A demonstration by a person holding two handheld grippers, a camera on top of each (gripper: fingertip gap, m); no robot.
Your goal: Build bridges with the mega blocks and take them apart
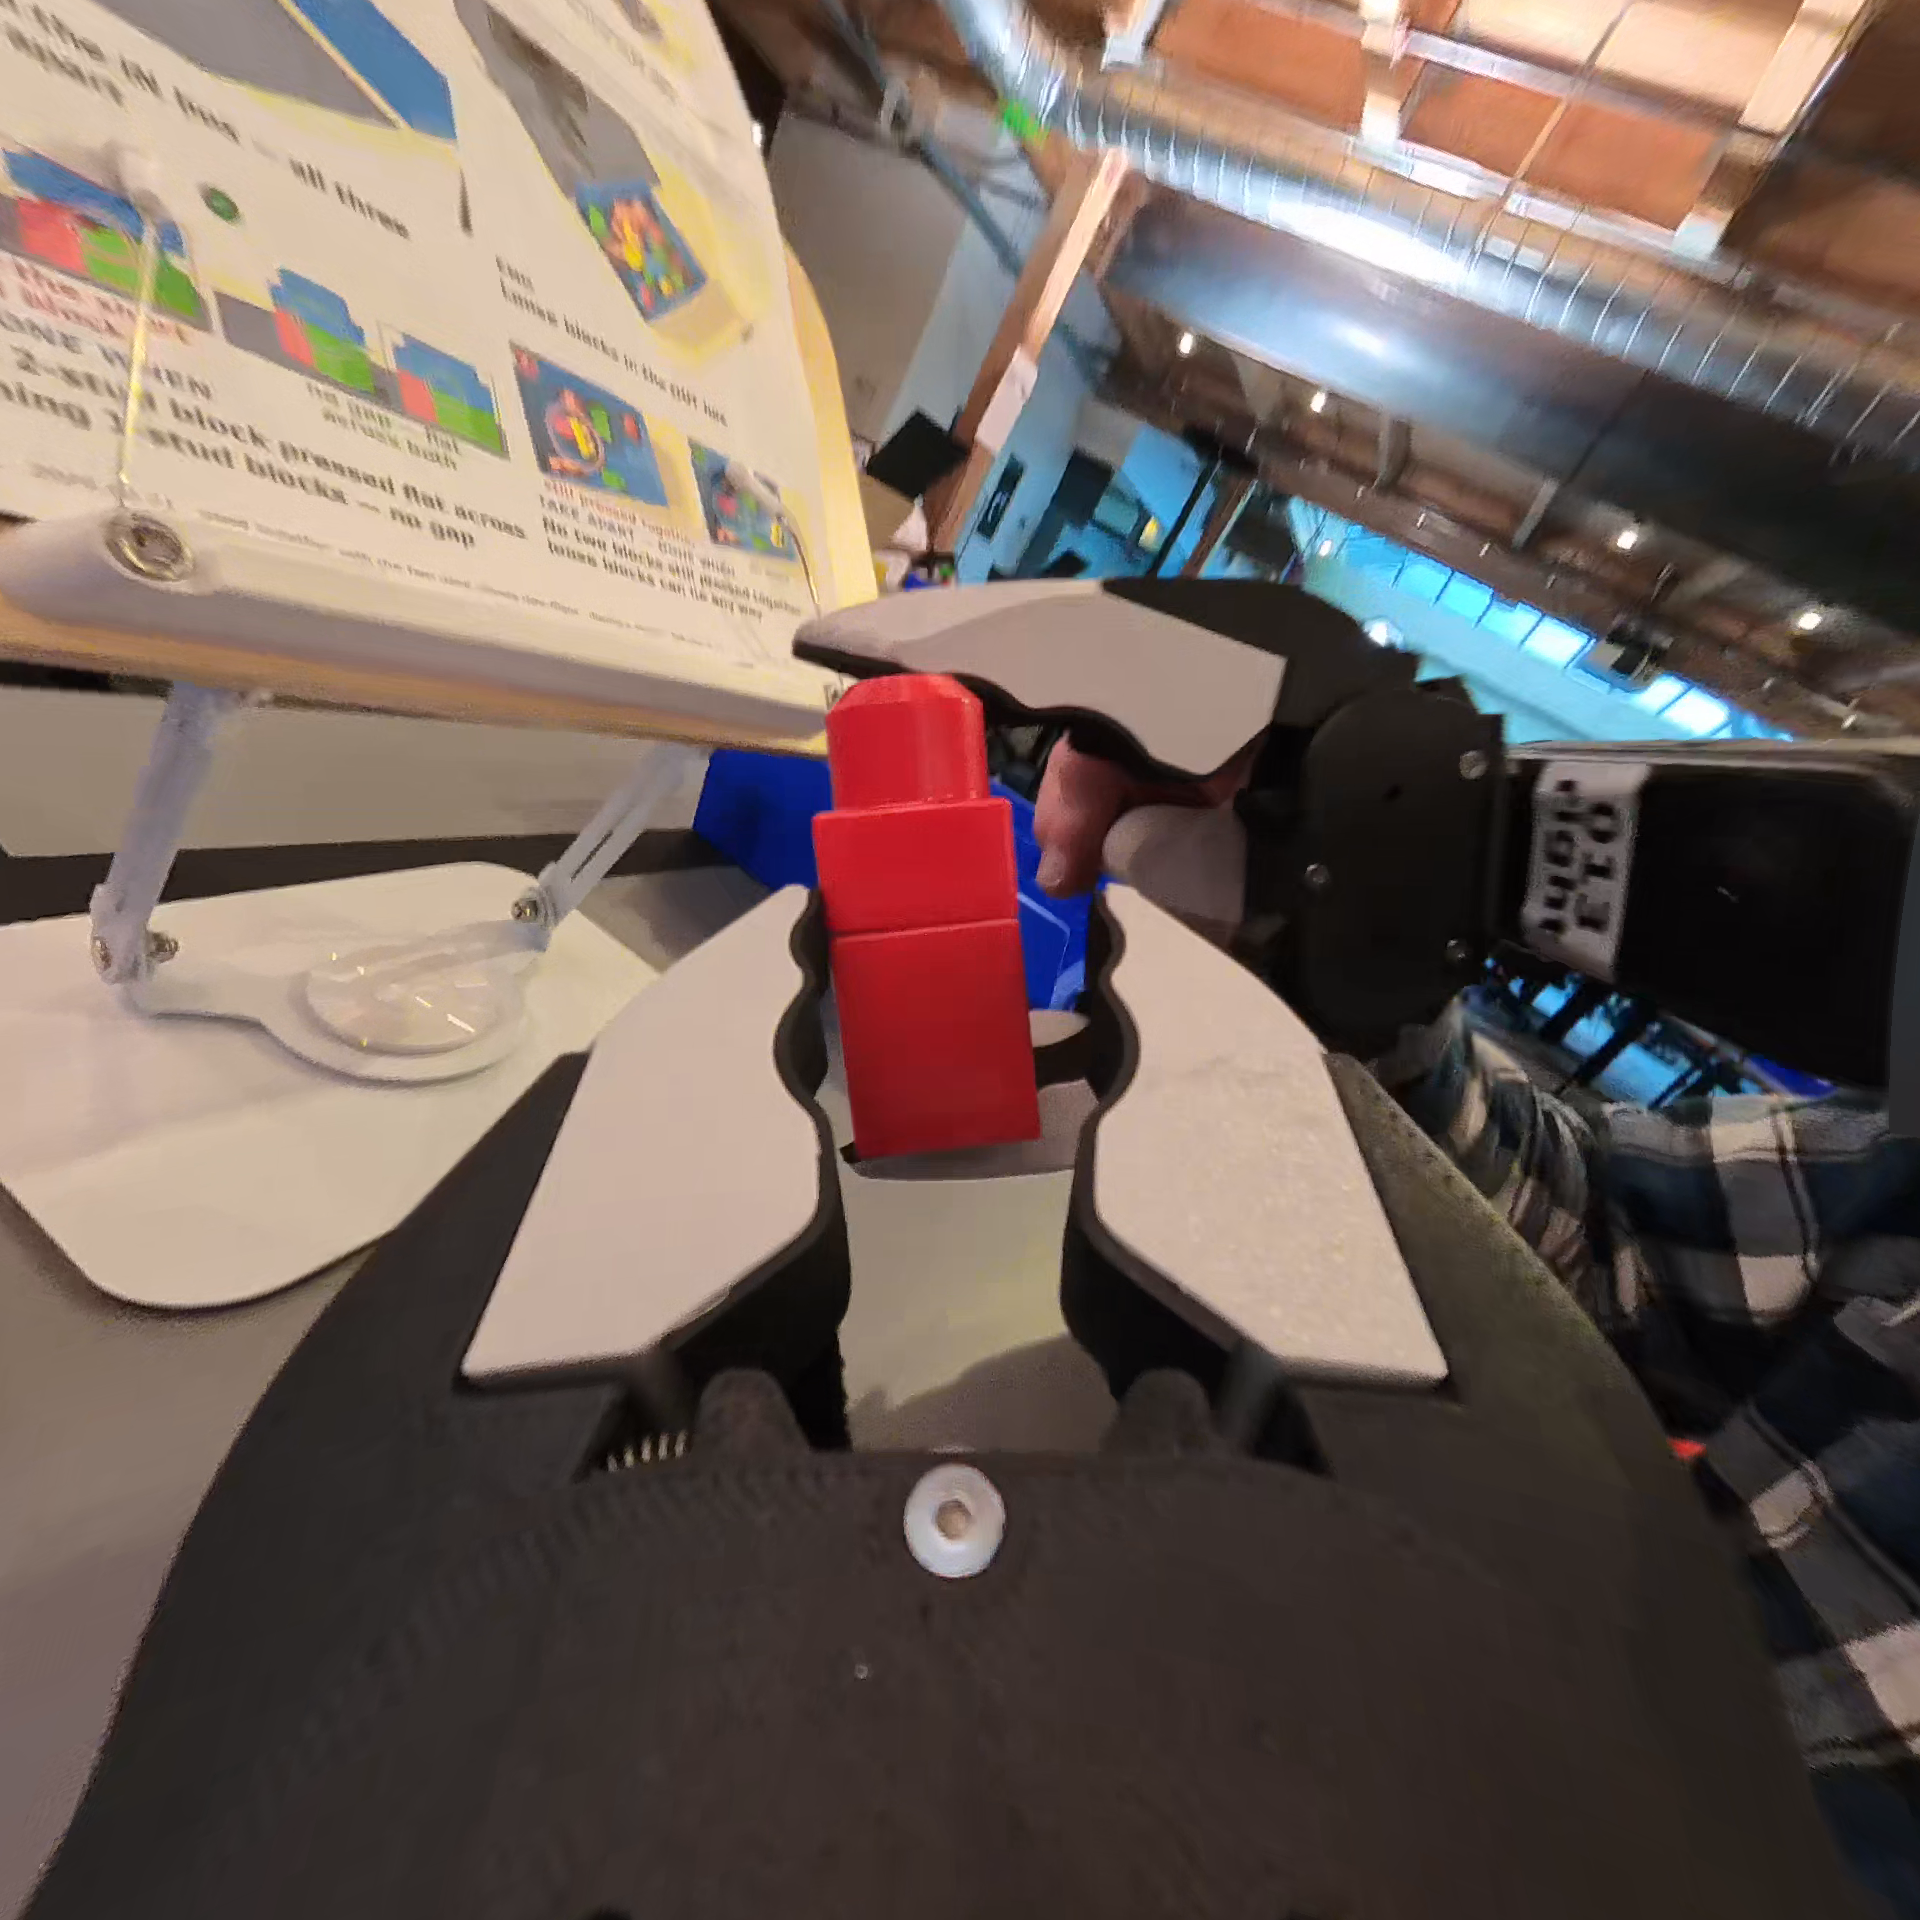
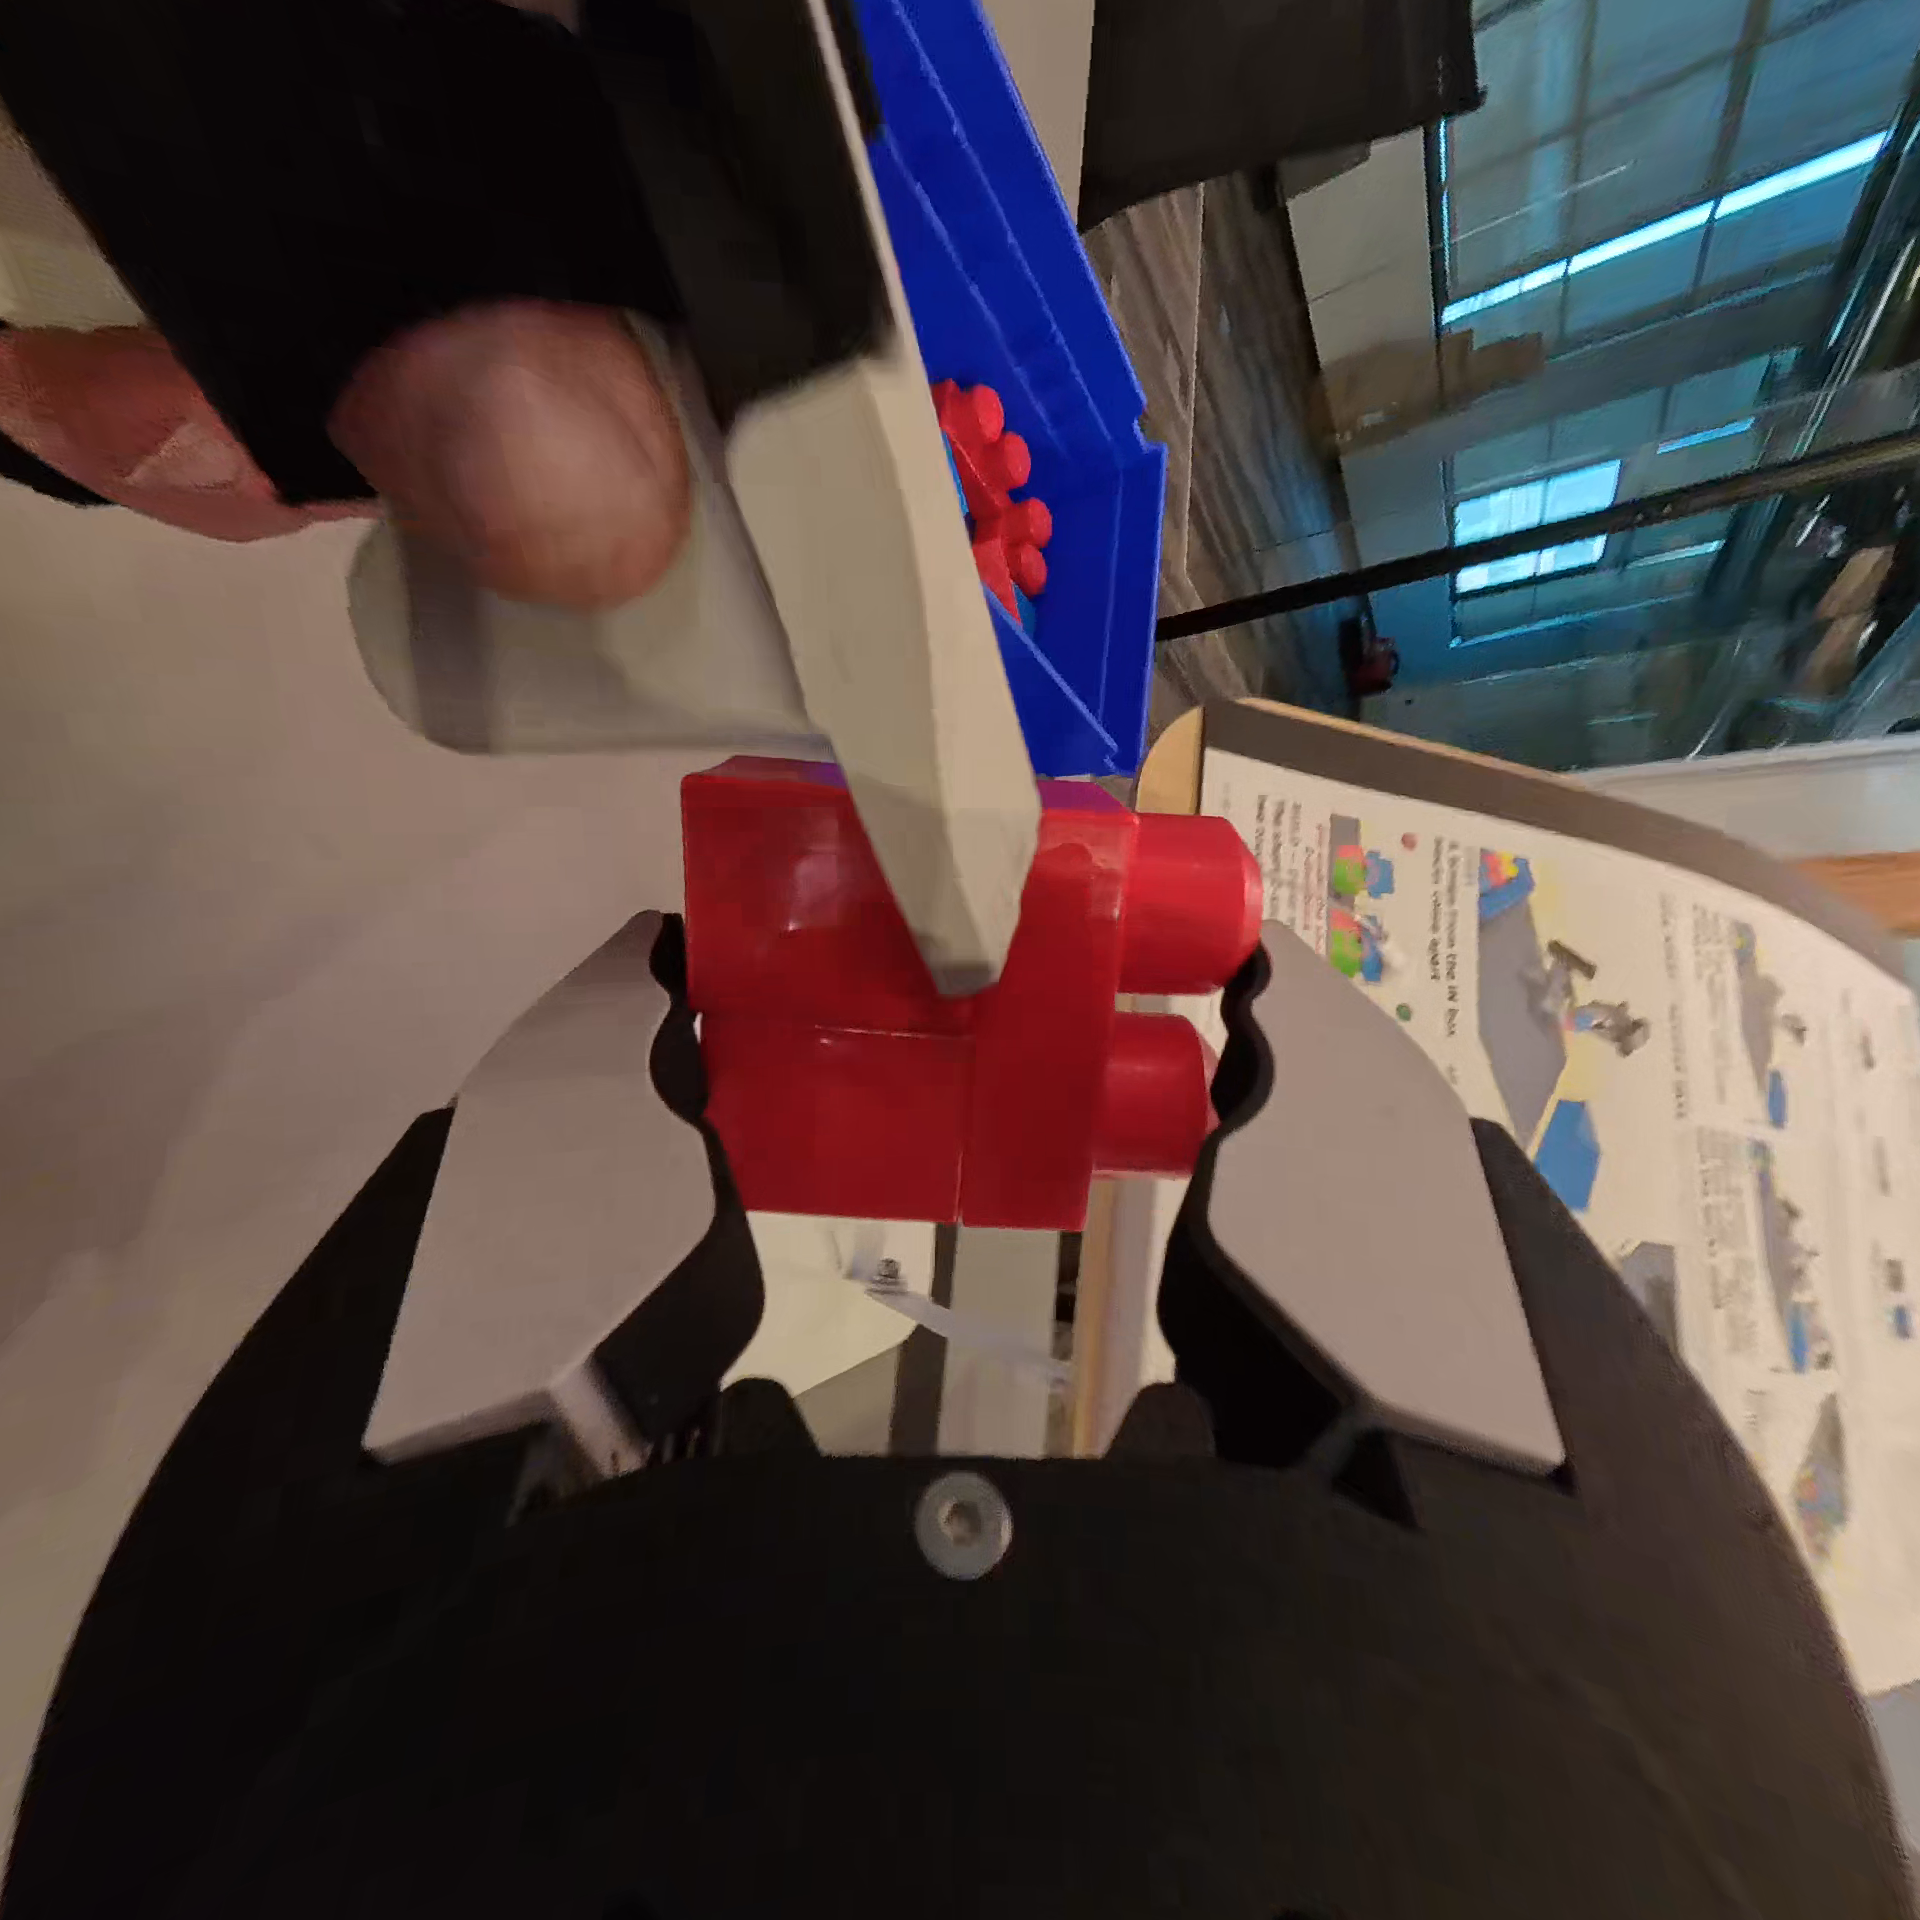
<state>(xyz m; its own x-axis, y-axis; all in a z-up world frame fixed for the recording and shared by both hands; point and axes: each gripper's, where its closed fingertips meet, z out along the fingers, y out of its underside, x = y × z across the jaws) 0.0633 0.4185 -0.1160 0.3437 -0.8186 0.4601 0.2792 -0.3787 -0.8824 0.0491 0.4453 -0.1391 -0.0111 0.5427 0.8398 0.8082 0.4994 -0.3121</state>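
**Item 1, red bridge (image 2: 914,1039).** Three red mega blocks pressed together: a two-stud block across two single blocks. It was held in the air between both tools, in front of the blue bin (image 2: 1049,343), with no table beneath it that I could see. I judged it either just assembled or about to be pulled apart; I could not tell which.

**Item 2, right gripper (image 2: 956,987).** The jaws were spread wide and clamped end to end along the bridge. One pad bore on the bases of the single blocks and the other on the tip of a stud. I read this lengthwise hold as the one carrying the piece, and squeezing along that axis would also keep the joints seated.

**Item 3, left gripper (image 1: 956,935).** It was set crosswise on the same bridge at a moderate spread. Its left finger (image 1: 707,1091) lay against the red side, while a strip of blue showed between the block and the right finger. I logged it as bracketing the bridge, not gripping.

**Item 4, loose red blocks (image 2: 997,488).** They lay inside the bin, as stock or returns.

**Item 5, instruction board (image 1: 416,312).** It stood on a white stand (image 1: 312,987) just behind the work and faced the operator for reference.
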